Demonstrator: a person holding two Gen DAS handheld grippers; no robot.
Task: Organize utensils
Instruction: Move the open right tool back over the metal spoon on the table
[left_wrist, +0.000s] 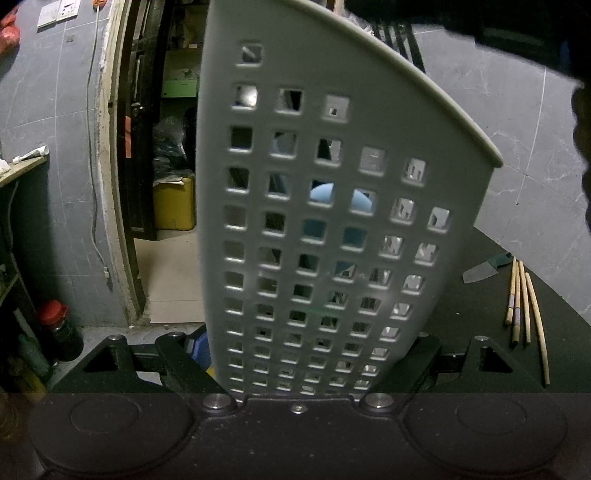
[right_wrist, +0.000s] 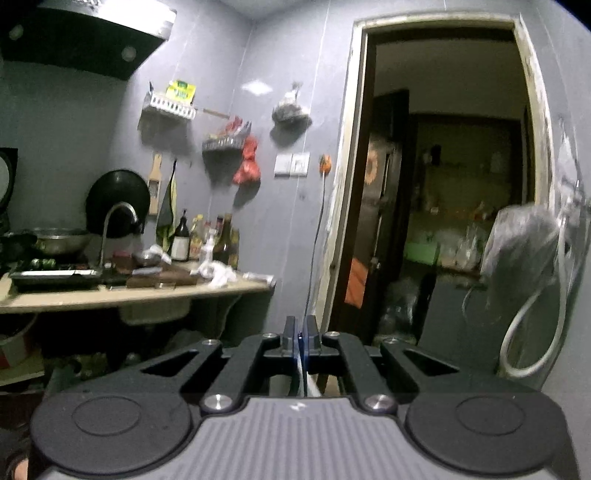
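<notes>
A pale grey perforated plastic utensil holder (left_wrist: 325, 206) stands upright and fills the left wrist view. The left hand-held gripper (left_wrist: 299, 369) grasps it low down, one finger against each side of its base. Through the square holes a light blue object shows inside; what it is cannot be told. The holder stands on a dark round table (left_wrist: 480, 314). Toward the table's right edge, well apart from the holder, lie four wooden chopsticks (left_wrist: 524, 306) roughly side by side, and just beyond them a small knife (left_wrist: 480, 271) with a green handle.

The right hand-held gripper (right_wrist: 300, 338) is raised, facing a doorway and a cluttered kitchen counter, its fingers nearly clenched. A thin blue-edged sliver sits between them; whether it is a held utensil cannot be told.

The holder looks light, stiff and smooth, likely to tip if pinched high, so the low grip suits it. The chopsticks look light, rigid and prone to rolling, best pinched mid-length. The knife is safest taken by its handle.
</notes>
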